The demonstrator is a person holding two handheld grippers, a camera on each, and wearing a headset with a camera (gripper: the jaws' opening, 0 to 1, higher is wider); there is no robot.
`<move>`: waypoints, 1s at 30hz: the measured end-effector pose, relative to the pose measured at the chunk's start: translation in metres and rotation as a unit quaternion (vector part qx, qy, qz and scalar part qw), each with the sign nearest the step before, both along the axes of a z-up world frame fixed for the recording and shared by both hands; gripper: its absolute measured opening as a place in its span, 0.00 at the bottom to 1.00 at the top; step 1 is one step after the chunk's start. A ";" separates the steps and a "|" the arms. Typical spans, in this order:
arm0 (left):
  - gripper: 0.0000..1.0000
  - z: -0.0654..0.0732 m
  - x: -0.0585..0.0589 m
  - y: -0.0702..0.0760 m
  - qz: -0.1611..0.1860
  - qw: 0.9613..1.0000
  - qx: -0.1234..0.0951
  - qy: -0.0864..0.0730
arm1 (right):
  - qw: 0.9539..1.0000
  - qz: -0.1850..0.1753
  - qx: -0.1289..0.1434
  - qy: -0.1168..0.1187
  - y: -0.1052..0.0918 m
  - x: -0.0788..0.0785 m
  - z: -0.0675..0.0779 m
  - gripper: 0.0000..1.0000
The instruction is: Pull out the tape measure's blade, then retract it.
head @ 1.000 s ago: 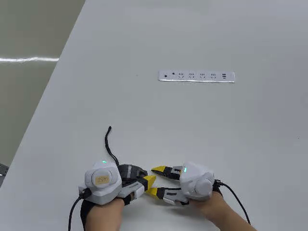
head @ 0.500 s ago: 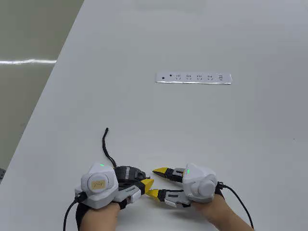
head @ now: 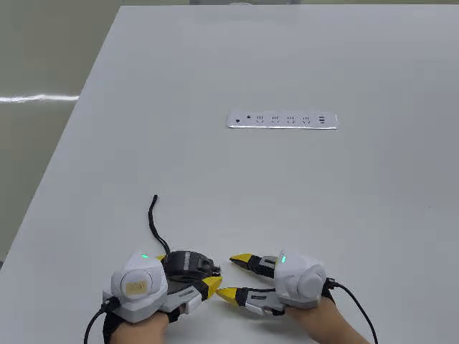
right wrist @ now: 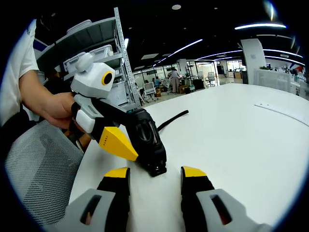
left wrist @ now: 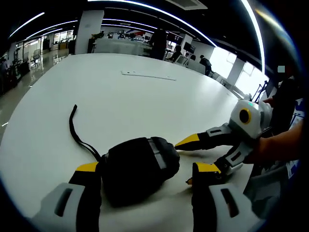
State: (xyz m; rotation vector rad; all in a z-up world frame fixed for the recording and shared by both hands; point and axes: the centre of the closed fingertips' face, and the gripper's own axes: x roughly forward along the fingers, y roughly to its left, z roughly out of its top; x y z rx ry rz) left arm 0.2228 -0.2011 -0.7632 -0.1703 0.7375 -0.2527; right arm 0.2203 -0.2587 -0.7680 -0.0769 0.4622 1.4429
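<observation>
Gripping the black tape measure [head: 188, 262] [left wrist: 137, 166] [right wrist: 147, 135] by its case, the left hand-held gripper [head: 188, 274] [left wrist: 147, 169] has a yellow-tipped jaw on each flat side. The case sits low over the white tabletop [head: 215, 172], close to its near edge. In the right gripper view its nose touches the surface. The tape measure's black wrist strap [head: 153, 218] [left wrist: 77, 133] [right wrist: 171, 118] trails away from the case and lies loose on the tabletop. The right hand-held gripper [head: 233, 276] [right wrist: 155, 172] points at the nose of the case from just beside it, jaws apart and holding nothing. I cannot see any blade drawn out. A white power strip [head: 281, 120] [left wrist: 147, 74] [right wrist: 285, 110] lies flat on the tabletop, well apart from both hand-held grippers.
</observation>
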 end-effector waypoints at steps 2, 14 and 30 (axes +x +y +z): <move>0.75 0.000 -0.001 0.001 -0.002 1.000 0.001 -0.001 | 1.000 -0.005 0.001 0.000 -0.002 -0.001 0.002 0.41; 0.75 0.004 -0.010 0.004 -0.042 0.999 0.006 -0.013 | 1.000 -0.027 -0.004 -0.001 -0.016 -0.006 0.007 0.41; 0.75 0.013 -0.030 0.006 -0.086 0.996 -0.021 -0.032 | 0.998 -0.052 -0.019 -0.009 -0.040 -0.011 0.014 0.45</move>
